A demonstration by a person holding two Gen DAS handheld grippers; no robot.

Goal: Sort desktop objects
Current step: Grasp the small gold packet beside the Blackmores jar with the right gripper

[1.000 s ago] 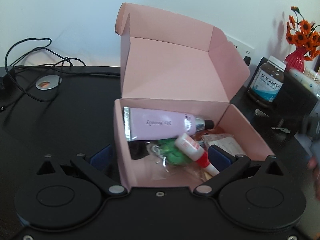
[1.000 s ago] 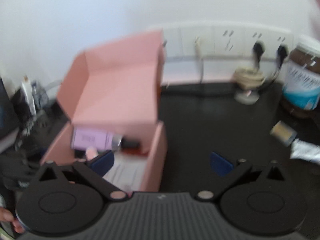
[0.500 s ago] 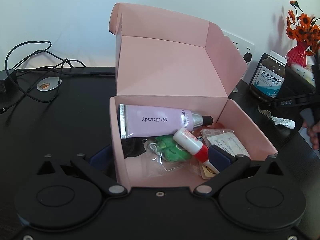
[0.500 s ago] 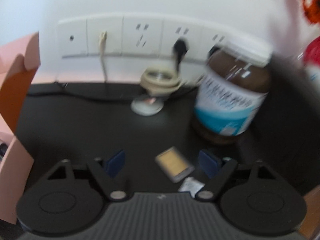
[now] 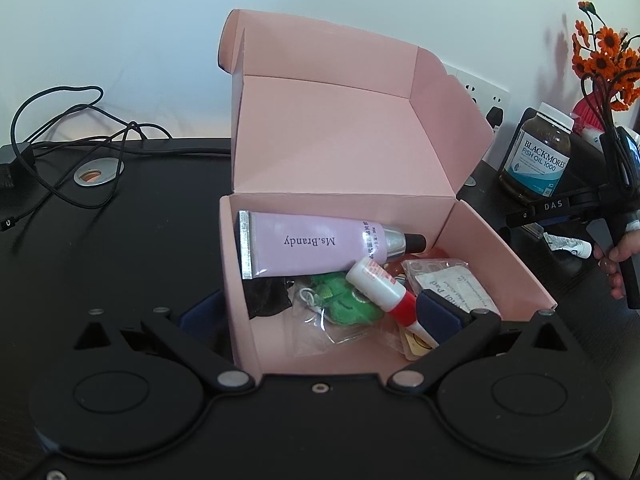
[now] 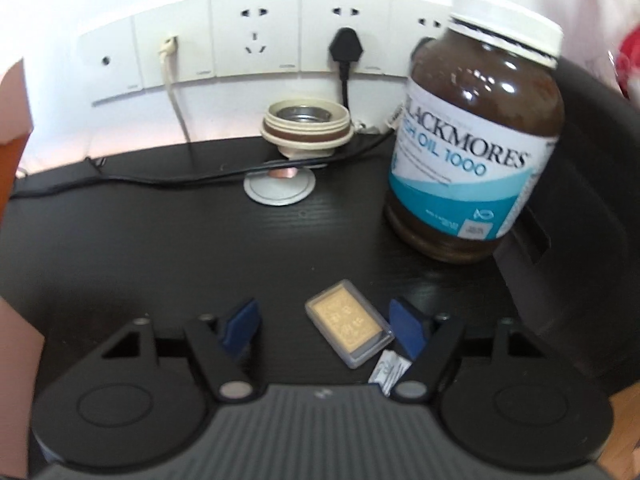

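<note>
Handheld two-finger grippers, black housings.
Blue pads [image 6: 406, 330], round disc covers, silver pivot screws [image 5: 407, 379], ribbed grey panel.

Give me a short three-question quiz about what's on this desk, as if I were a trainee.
1. True or false: the pink box has its lid shut.
2. What lies between the fingers of the right claw? A) a small clear case with a gold card B) a green toy C) a pen
3. Fill in: the brown bottle has a ___ cap.

Key: 1. False, the lid stands open, and the purple tube shows inside. 2. A, the small case; the pads do not touch it yet. 3. White.
</note>
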